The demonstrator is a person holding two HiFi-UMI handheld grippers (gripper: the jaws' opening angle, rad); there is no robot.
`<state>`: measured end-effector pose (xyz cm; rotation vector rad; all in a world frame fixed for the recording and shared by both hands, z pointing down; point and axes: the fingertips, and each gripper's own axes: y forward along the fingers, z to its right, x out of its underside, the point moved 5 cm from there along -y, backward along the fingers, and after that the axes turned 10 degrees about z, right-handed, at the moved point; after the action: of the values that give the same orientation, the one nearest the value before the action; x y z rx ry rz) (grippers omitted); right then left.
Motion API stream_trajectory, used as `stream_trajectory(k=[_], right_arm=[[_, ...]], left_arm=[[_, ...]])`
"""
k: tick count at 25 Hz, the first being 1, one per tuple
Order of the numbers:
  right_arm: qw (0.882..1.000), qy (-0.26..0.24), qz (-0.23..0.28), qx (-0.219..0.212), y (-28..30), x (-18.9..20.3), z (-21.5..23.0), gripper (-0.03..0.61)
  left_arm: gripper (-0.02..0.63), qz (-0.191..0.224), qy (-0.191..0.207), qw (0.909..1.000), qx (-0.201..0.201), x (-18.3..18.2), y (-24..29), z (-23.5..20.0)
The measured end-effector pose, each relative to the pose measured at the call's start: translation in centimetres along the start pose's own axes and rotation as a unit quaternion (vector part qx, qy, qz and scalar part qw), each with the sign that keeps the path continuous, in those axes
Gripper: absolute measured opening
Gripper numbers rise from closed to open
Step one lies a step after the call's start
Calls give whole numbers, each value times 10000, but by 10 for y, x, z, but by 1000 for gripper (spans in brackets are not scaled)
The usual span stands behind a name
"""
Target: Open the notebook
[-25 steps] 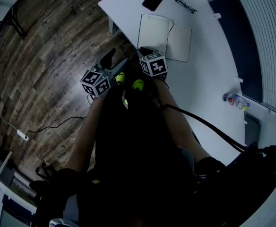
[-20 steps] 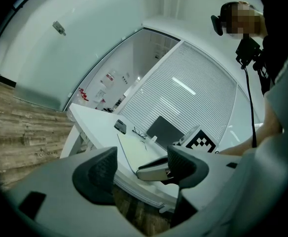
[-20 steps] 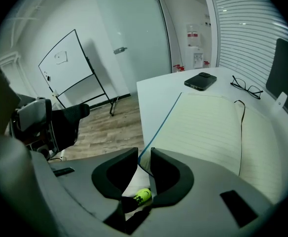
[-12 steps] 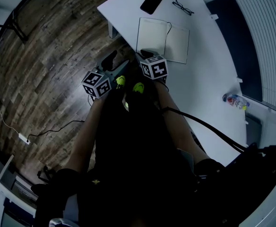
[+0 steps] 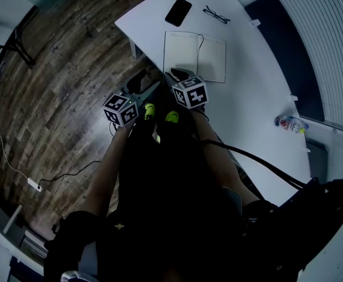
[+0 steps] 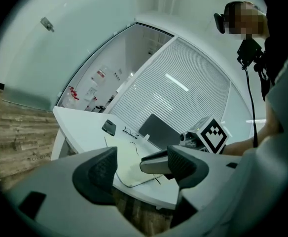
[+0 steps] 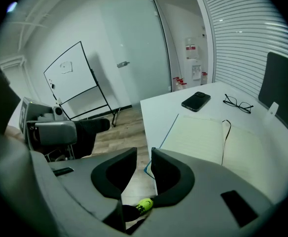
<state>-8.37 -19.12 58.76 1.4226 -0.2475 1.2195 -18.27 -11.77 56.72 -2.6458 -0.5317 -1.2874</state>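
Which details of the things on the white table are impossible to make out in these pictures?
Notebook pages: any writing is too small in the head view and too faint in the right gripper view.
Bottle label: too small in the head view.
Phone: only a dark slab in every view; which side is up is unclear.

I am looking down at the white worktop [image 5: 248,98], which is carrying the notebook [image 5: 195,56] lying open near its front edge, a dark phone [image 5: 178,12] and glasses [image 5: 216,14] just beyond it, and a small bottle [image 5: 289,123] lying well apart.
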Motion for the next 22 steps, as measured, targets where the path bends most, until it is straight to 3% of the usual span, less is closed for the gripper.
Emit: stream_trajectory(k=[13, 22], right_arm=[[9987, 24, 508, 9, -32, -33, -2, 77], [9959, 180, 884, -67, -61, -47, -5, 77]], left_arm=[[311, -207, 95, 9995, 218, -13, 9, 17], [311, -596, 204, 9965, 541, -28, 19, 43]])
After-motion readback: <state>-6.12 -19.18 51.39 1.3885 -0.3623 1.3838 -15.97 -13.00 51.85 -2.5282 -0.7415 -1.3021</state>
